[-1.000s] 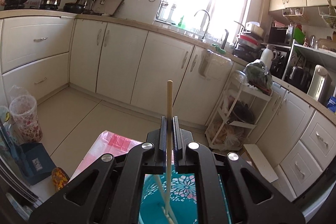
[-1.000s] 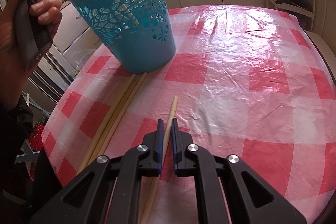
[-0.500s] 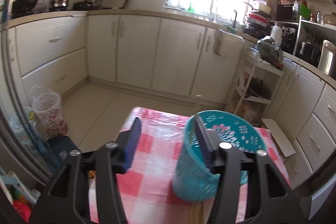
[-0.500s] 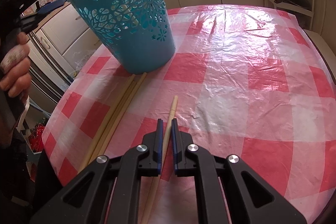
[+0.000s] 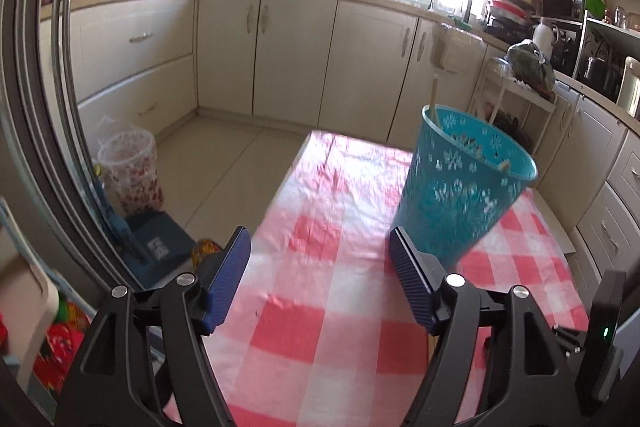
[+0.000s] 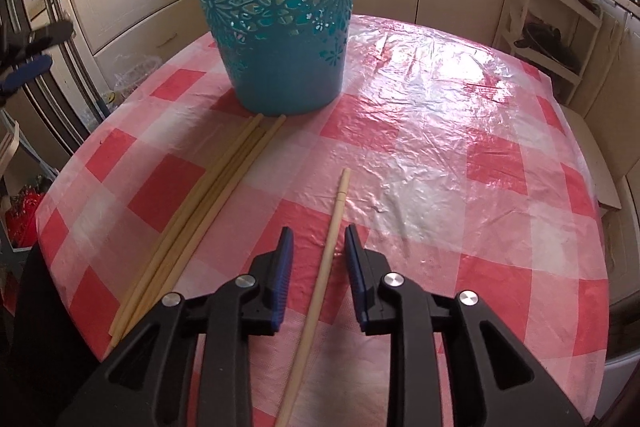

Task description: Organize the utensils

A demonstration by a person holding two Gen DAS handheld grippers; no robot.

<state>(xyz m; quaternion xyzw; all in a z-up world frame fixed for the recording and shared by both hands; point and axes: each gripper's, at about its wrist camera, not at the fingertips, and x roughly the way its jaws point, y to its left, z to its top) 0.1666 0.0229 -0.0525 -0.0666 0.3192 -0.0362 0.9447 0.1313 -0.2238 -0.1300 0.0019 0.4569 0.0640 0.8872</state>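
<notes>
In the left wrist view, the left gripper (image 5: 320,275) fills the lower frame, its fingers (image 5: 230,275) spread and still widening over the checked desk (image 5: 320,327) with nothing between them. The teal basket (image 5: 460,195) stands at right of centre, a chopstick tip (image 5: 434,95) rising past its far rim.

In the right wrist view, the right gripper (image 6: 318,267) sits at lower centre, its fingers (image 6: 282,267) parting on either side of a single chopstick (image 6: 326,259) lying on the desk (image 6: 460,167), clear of both pads. A bundle of chopsticks (image 6: 208,203) lies to its left, ends near the basket (image 6: 276,15) at upper centre.

A table (image 6: 500,155) under red-checked plastic cloth bears a teal basket (image 6: 276,27), three bundled chopsticks (image 6: 200,211) and one single chopstick (image 6: 320,279).
</notes>
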